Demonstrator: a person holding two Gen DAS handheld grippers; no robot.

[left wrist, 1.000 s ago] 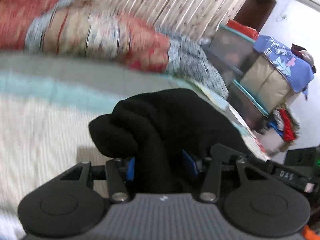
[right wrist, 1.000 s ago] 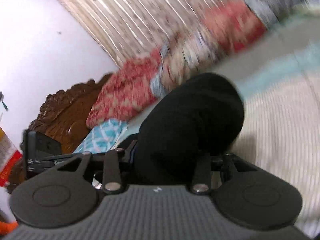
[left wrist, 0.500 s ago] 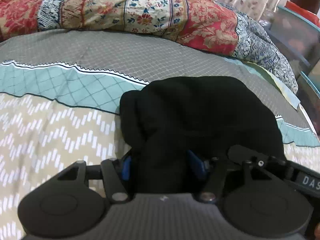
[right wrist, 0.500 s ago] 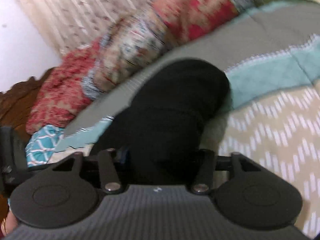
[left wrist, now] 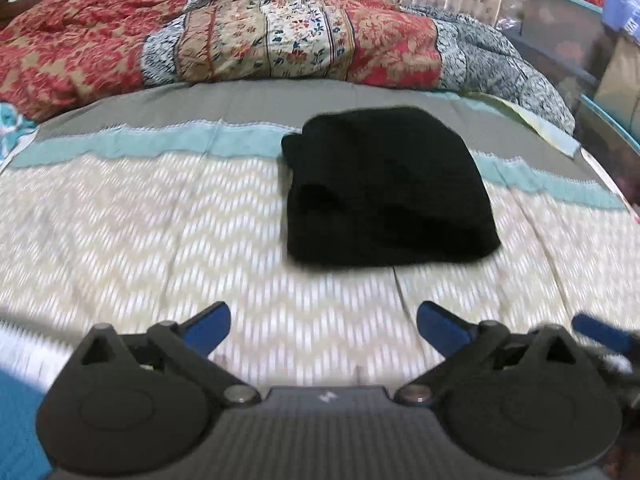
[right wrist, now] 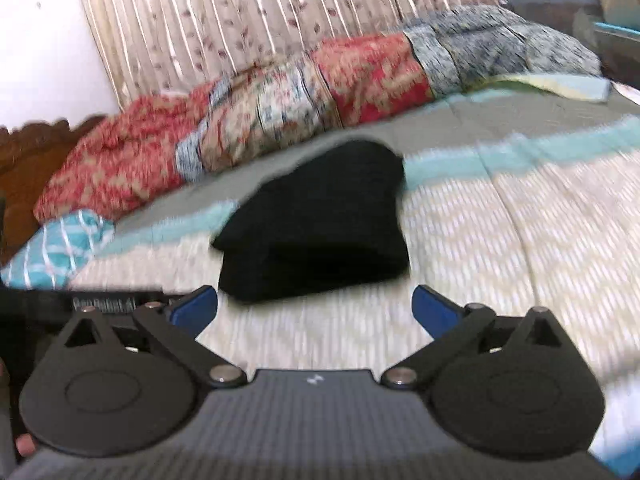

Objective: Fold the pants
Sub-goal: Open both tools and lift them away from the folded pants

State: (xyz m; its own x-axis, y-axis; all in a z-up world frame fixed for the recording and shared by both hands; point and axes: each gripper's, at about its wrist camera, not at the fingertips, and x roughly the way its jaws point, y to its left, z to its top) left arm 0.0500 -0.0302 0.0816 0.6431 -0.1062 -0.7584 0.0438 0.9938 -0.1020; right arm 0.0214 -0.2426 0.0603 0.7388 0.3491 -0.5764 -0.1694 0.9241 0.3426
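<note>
1. Bed [left wrist: 160, 216]: the largest item before you. Its cover shows a pale zigzag field, then a teal band, then a grey band toward the far side. It fills most of both wrist views.

2. Curtain [right wrist: 256, 20]: pleated, cream with a small leaf print, hanging behind the bed across the top of both views.

3. Quilt [left wrist: 248, 36]: patchwork in red, floral cream and blue-grey, bunched in a long roll along the far edge of the bed.

4. Pants [left wrist: 384, 188]: black, folded into a compact, roughly rectangular bundle with stacked layers visible at the near edge in the right wrist view [right wrist: 320, 220]. The bundle lies flat on the bed, straddling the zigzag field and the teal band, near the quilt but apart from it. Neither of your tools touches it.

5. Headboard [right wrist: 32, 152]: dark carved wood, at the left edge of the right wrist view.

6. Teal cloth [right wrist: 60, 248]: striped white, crumpled on the bed beside the quilt's left end, well apart from the pants.

7. Left gripper [left wrist: 323, 326]: your jaws stand wide apart with nothing between them; blue fingertips [left wrist: 208, 326] hover over the zigzag cover, short of the pants.

8. Right gripper [right wrist: 315, 310]: likewise spread wide and empty; its blue fingertips [right wrist: 434, 310] sit just short of the bundle's near edge.
</note>
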